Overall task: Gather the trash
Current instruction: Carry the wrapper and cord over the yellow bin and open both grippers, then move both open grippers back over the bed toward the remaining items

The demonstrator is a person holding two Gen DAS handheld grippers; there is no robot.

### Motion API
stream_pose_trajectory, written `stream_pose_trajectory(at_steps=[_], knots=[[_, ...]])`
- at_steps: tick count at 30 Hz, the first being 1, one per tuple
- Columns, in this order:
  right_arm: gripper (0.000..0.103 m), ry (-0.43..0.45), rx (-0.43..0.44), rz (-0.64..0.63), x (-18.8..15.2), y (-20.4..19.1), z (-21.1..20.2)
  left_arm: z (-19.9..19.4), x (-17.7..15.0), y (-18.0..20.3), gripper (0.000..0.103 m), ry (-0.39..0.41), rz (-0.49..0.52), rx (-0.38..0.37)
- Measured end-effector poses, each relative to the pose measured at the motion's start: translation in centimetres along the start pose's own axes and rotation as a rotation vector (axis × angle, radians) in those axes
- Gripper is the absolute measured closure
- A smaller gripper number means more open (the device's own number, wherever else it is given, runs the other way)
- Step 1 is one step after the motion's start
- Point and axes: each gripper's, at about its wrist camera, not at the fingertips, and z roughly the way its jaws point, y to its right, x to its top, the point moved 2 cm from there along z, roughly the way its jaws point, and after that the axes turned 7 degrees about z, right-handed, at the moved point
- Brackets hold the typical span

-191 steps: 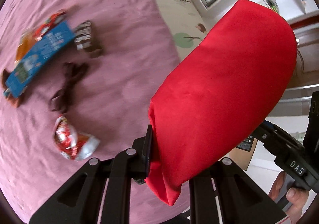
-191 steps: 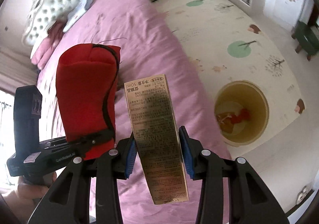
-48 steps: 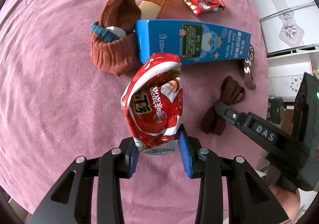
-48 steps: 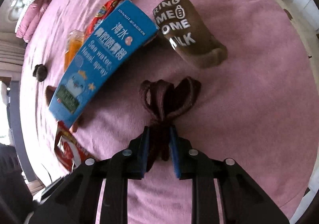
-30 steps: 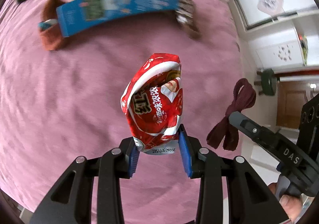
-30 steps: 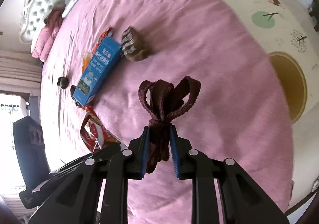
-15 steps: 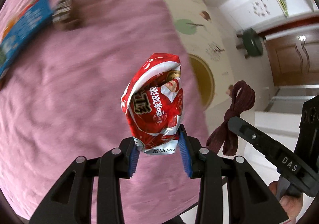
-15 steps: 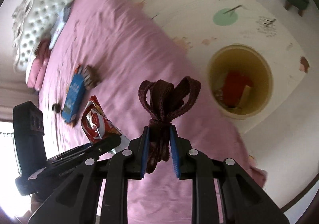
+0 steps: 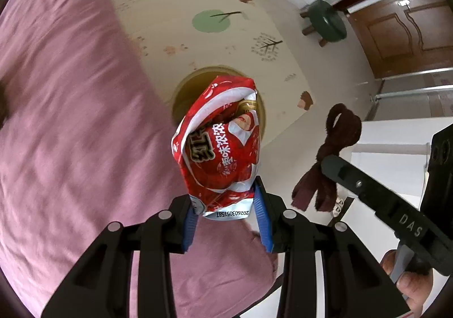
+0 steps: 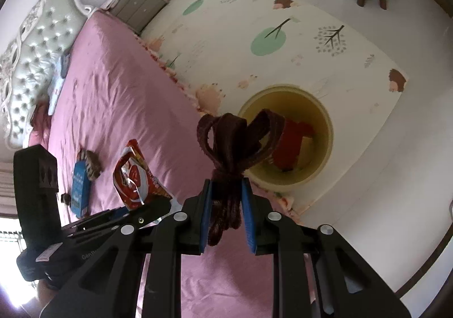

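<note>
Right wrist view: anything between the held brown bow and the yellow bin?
Nothing in the right wrist view: the brown bow in the right gripper overlaps the yellow bin rim directly.

both left gripper (image 9: 228, 221) and right gripper (image 10: 226, 214) clamped, raised.

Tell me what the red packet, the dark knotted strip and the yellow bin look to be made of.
Red packet: glossy foil-lined plastic film, going by its shiny creases and silver edge.
Dark knotted strip: soft fabric with a fuzzy, matte nap, perhaps terry or velour.
Yellow bin: probably moulded plastic, with smooth, evenly coloured walls.
</note>
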Motion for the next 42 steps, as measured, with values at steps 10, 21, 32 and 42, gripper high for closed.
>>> stream_pose_trajectory(at_steps=[10, 21, 32, 42], knots=[[0.053, 0.040, -0.054, 0.000, 3.7, 1.5, -0.5, 1.5, 3.9, 3.4, 0.040, -0.007, 0.107, 0.027], [0.024, 0.041, -0.052, -0.029, 3.2, -0.5, -0.3, -1.6, 2.2, -0.6, 0.015, 0.020, 0.016, 0.067], [0.013, 0.102, -0.027, -0.203, -1.9, -10.2, 0.6, -8.7, -3.8, -9.1, 0.013, 0.141, -0.152, 0.131], [0.013, -0.010, 0.007, -0.372, -8.9, -19.0, 3.7, -14.9, -10.5, -17.0, 0.011, 0.263, -0.292, 0.248]])
